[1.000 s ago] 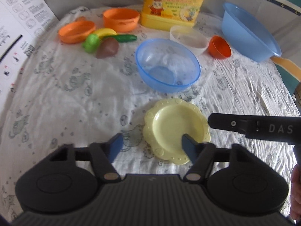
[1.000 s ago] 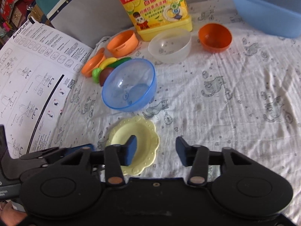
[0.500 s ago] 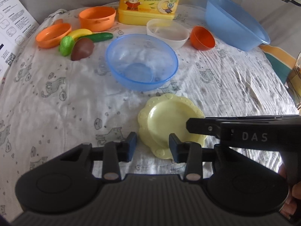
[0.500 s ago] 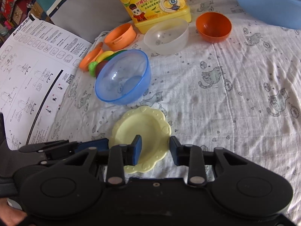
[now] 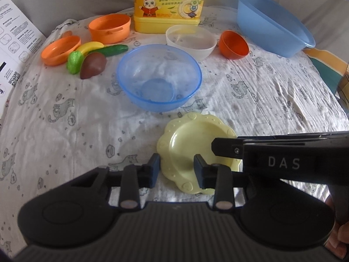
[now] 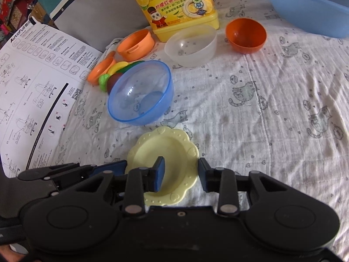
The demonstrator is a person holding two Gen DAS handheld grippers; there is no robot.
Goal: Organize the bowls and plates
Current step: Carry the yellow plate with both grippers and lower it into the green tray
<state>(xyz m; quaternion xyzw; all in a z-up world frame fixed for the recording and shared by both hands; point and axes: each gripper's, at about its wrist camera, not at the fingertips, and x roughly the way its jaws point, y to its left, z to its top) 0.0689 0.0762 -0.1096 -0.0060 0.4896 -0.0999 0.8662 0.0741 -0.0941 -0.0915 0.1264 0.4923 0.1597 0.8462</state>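
A pale yellow scalloped plate (image 5: 192, 139) (image 6: 165, 148) lies flat on the cat-print cloth, near both grippers. My left gripper (image 5: 177, 170) straddles its left rim; its jaws are closing, and the pads are not seen pressing on the plate. My right gripper (image 6: 181, 174) hangs over the plate's right half, jaws apart, gripping nothing. Each gripper shows in the other's view beside the plate. Behind the plate stands a clear blue bowl (image 5: 159, 76) (image 6: 141, 91). Further back are a frosted white bowl (image 5: 192, 41) (image 6: 192, 45) and a small orange bowl (image 5: 233, 44) (image 6: 246, 35).
A large blue basin (image 5: 272, 21) sits at the back right and a yellow detergent jug (image 5: 168, 4) at the back middle. An orange pot (image 5: 109, 28), an orange dish (image 5: 61, 50) and toy fruit and vegetables (image 5: 91, 62) cluster at the back left. A printed sheet (image 6: 32, 87) lies at the left edge.
Both grippers' jaws have narrowed, the left one much more. The left gripper has slid sideways, so the plate's left rim now lies between its fingers. The plate has not moved.
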